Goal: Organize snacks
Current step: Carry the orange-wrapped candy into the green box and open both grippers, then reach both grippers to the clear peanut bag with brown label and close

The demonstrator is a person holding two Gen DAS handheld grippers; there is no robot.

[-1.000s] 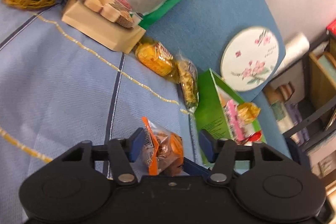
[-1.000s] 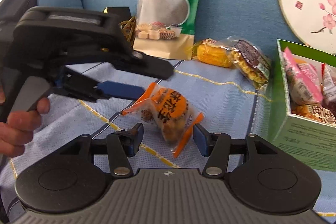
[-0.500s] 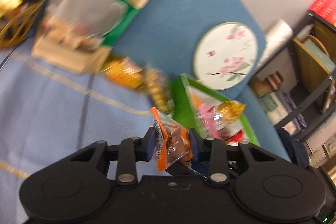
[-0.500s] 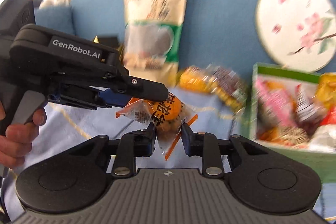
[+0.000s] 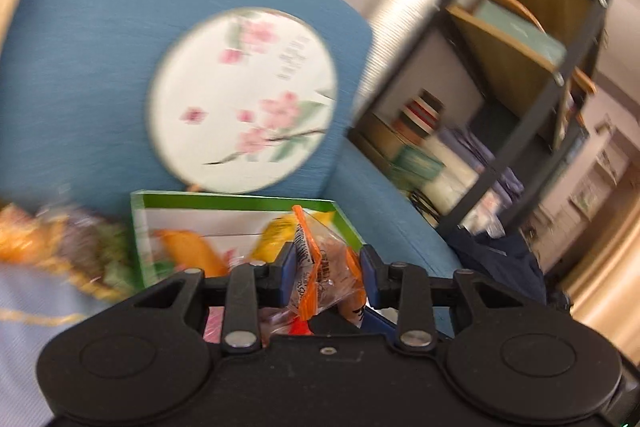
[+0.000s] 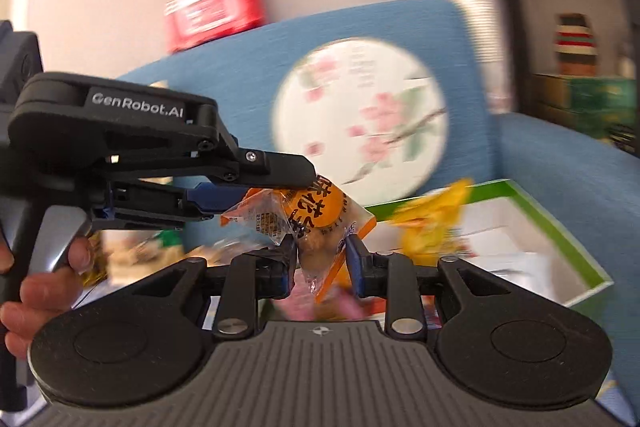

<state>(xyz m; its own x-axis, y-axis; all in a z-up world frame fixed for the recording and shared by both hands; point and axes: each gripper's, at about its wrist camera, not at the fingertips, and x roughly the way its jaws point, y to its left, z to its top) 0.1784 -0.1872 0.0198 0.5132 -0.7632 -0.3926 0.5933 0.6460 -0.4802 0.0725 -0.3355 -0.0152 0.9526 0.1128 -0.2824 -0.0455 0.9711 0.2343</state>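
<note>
One clear snack packet with orange ends [image 5: 316, 255] hangs in the air, gripped from two sides. My left gripper [image 5: 328, 271] is shut on it, blue pads pressing both faces. My right gripper [image 6: 320, 259] is shut on the lower part of the same packet [image 6: 316, 211]. The right wrist view shows the left gripper [image 6: 272, 187] reaching in from the left onto the packet's upper end. Just beyond and below the packet stands the green-rimmed box [image 5: 240, 201], also visible as the box [image 6: 560, 227], with several wrapped snacks inside, among them a yellow one [image 6: 432, 223].
A round flowered fan [image 5: 244, 99] leans on the blue sofa back behind the box. More snack packets [image 5: 48, 247] lie left of the box on the striped cloth. A black shelf unit [image 5: 520, 87] stands to the right. A person's hand [image 6: 40, 291] holds the left gripper's handle.
Both grippers closed on the orange packet lying on the cloth, then lifted it together and carried it right toward the green box. The views swung from the cloth to the sofa back and shelf.
</note>
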